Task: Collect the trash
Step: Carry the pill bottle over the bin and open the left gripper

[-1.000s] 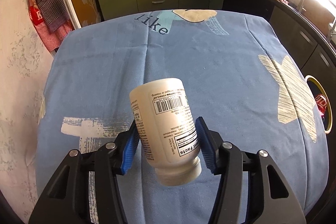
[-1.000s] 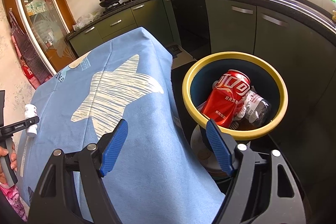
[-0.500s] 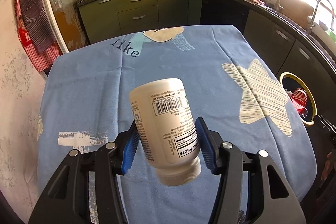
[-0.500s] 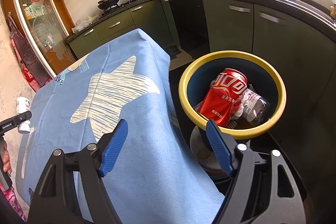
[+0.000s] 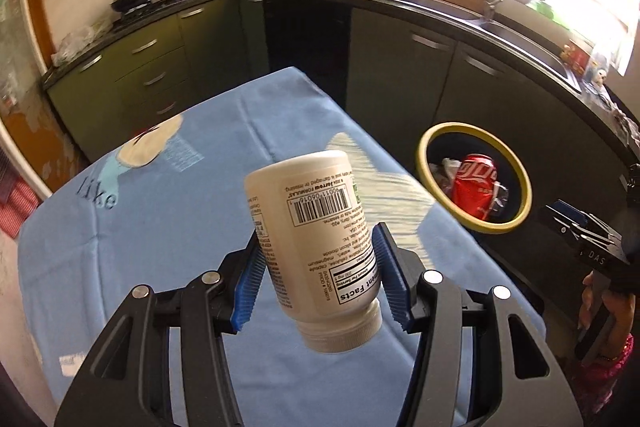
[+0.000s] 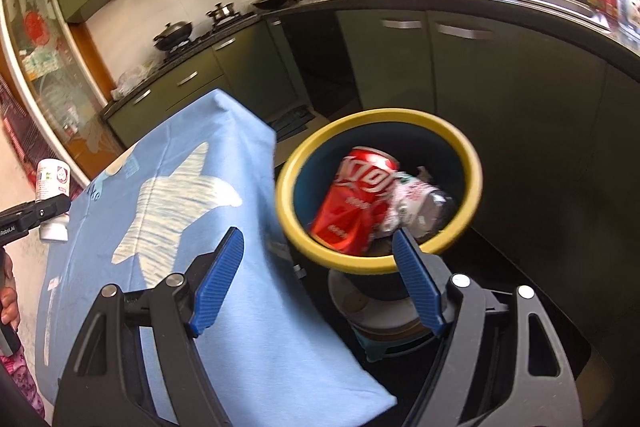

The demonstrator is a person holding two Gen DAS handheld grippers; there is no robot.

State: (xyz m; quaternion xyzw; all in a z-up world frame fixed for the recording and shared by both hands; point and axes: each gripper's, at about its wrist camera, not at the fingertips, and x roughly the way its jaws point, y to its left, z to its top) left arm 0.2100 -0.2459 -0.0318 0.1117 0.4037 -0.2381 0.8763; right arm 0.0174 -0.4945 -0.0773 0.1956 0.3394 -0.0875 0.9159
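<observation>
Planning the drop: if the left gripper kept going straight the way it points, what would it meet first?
Probably the blue tablecloth, which fills the view ahead of the left gripper and its white bottle. The yellow-rimmed bin lies off to the right. Depth is unclear.

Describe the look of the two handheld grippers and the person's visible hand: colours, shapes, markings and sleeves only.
Both the left gripper and the right gripper have black, angular frames with cut-out windows, silver round bolts and ribbed blue finger pads. Seen from the side, the left one carries small white lettering. The person's hand shows a pink patterned sleeve. No cables are visible.
</observation>
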